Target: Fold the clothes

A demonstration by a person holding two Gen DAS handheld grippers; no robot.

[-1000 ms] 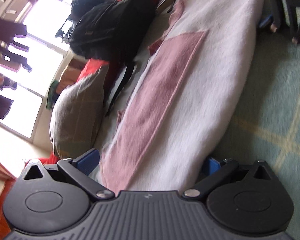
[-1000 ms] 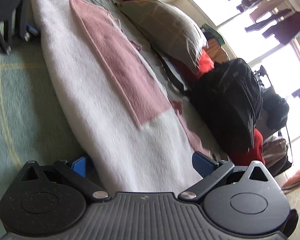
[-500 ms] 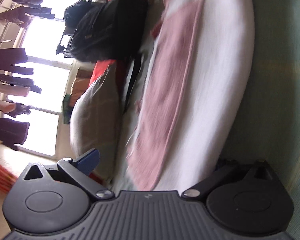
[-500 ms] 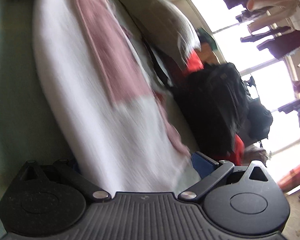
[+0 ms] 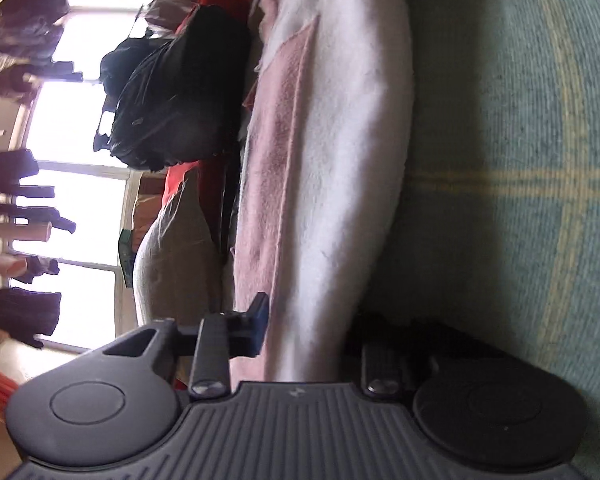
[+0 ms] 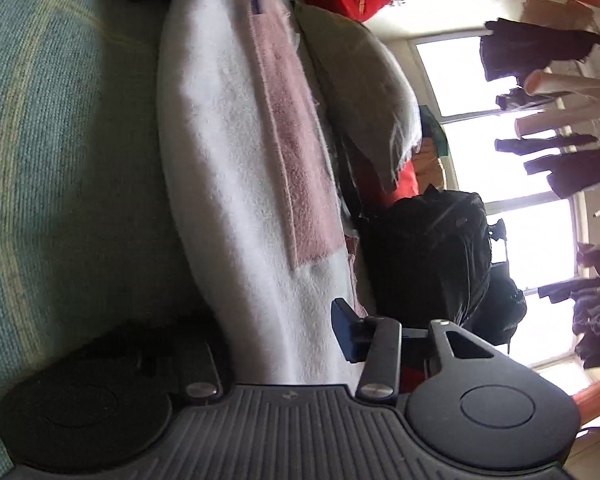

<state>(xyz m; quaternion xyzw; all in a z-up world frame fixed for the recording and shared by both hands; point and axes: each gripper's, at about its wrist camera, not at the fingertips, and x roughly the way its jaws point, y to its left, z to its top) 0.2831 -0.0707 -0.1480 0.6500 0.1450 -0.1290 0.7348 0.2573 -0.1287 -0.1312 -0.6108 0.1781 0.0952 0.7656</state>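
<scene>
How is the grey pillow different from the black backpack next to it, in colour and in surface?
The grey pillow is pale and matte, with a soft, smooth cloth surface; the black backpack is dark, slightly shiny and creased. The pillow looks flatter, the backpack bulkier. Both lie along the far edge of the white and pink garment.

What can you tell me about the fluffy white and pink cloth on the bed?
The cloth looks soft and fuzzy, like fleece. It is mostly white with a long pink panel down one side, and it lies stretched out in a folded strip on the green checked bedcover. The left gripper and the right gripper have just been closing, one on each end of it, with the cloth between their fingers.
</scene>
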